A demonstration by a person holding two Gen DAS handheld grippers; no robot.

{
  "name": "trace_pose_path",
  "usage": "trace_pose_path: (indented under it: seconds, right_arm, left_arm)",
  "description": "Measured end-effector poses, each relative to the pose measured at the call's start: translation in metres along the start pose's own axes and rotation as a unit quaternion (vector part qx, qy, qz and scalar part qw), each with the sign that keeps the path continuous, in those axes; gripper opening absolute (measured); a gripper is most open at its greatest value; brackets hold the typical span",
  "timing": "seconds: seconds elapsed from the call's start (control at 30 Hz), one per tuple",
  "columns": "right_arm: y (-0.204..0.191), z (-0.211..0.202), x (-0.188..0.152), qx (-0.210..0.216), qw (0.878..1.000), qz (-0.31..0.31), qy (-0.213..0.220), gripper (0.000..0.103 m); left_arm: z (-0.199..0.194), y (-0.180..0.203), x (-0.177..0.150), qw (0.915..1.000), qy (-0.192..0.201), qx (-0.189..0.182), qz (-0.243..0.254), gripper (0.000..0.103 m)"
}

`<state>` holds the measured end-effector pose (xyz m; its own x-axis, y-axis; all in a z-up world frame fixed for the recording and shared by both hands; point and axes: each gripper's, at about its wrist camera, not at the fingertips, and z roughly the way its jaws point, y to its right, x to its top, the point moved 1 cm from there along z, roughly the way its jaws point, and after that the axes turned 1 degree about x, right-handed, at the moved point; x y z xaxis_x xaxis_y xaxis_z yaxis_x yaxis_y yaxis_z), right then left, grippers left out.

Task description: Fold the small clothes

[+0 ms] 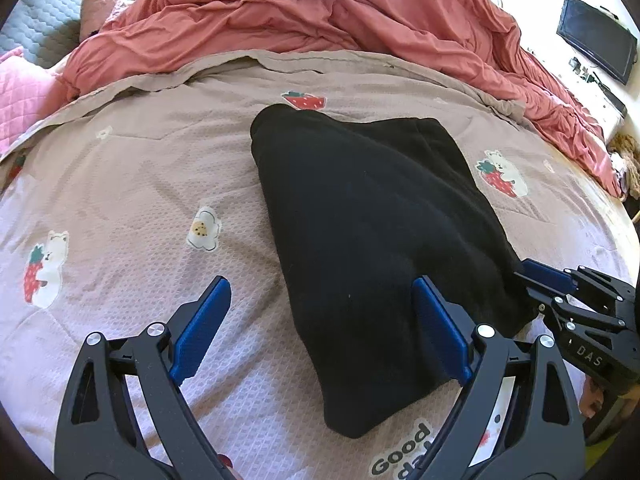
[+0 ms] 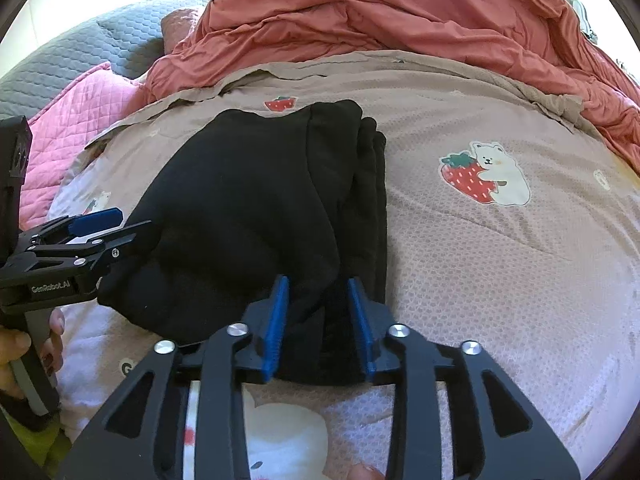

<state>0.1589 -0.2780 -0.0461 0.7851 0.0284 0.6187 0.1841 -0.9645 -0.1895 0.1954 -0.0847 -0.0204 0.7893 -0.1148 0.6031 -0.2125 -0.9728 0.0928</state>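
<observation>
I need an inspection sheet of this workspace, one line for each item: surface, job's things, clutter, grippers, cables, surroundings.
Surface: beige quilted bedspread printed with strawberries and bears.
Job's things: one black fleece garment, folded, lying flat on the bedspread.
Clutter: crumpled coral-red duvet behind; pink quilted cover and grey quilted cover at the far left.
Grippers: left gripper open wide over the garment's near left edge; right gripper partly open, garment's near edge between its blue pads, not pinched.
Cables: nothing seen clearly.
Surroundings: dark flat screen on the wall at right.
</observation>
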Motion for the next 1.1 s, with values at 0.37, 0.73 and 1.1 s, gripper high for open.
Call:
trace_pose_path:
  seconds: [0.37, 0.73, 1.1]
  right_arm:
    - [-0.003, -0.015, 0.003, -0.012, 1.000, 0.000, 0.017, 0.065]
    - [-0.012, -0.062, 0.003, -0.039, 0.995, -0.009, 0.091, 0.096]
    - [-0.025, -0.110, -0.018, -0.056, 0.988, -0.020, 0.142, 0.098]
  left_arm:
    - [-0.021, -0.007, -0.005, 0.9998, 0.012, 0.014, -0.011, 0.090]
    - [-0.059, -0.012, -0.008, 0.9989, 0.036, 0.022, -0.023, 0.093]
    - [-0.100, -0.009, -0.040, 0.9971, 0.063, 0.038, -0.020, 0.094]
